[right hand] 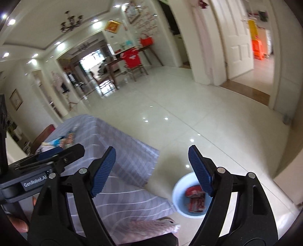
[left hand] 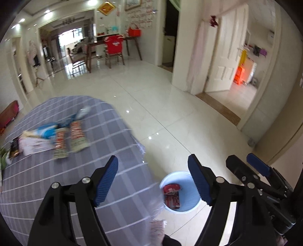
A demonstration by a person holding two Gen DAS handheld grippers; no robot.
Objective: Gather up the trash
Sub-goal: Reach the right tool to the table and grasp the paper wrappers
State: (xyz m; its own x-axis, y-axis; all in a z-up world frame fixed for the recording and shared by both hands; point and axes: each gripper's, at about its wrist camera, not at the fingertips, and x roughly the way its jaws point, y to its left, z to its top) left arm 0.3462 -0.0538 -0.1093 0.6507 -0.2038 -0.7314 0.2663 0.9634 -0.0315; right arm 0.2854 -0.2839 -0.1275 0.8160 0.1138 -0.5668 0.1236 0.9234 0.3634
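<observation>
I see bright, even light from round recessed ceiling spotlights point(left hand: 47, 11), glaring in spots on the glossy pale tiled floor point(left hand: 170, 106). Motion blur smears everything; fisheye bending and dark corners frame both views.

Glossy tiled floor point(left hand: 170, 106); woven checked tablecloth point(left hand: 117, 143); smooth plastic bin point(left hand: 189, 206); shiny foil wrappers point(left hand: 77, 138).

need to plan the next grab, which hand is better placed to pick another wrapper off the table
Left, probably. The left gripper is open, and the wrappers on the checked tablecloth lie just ahead of it. The right gripper, also open, sits nearer the bin.
</observation>
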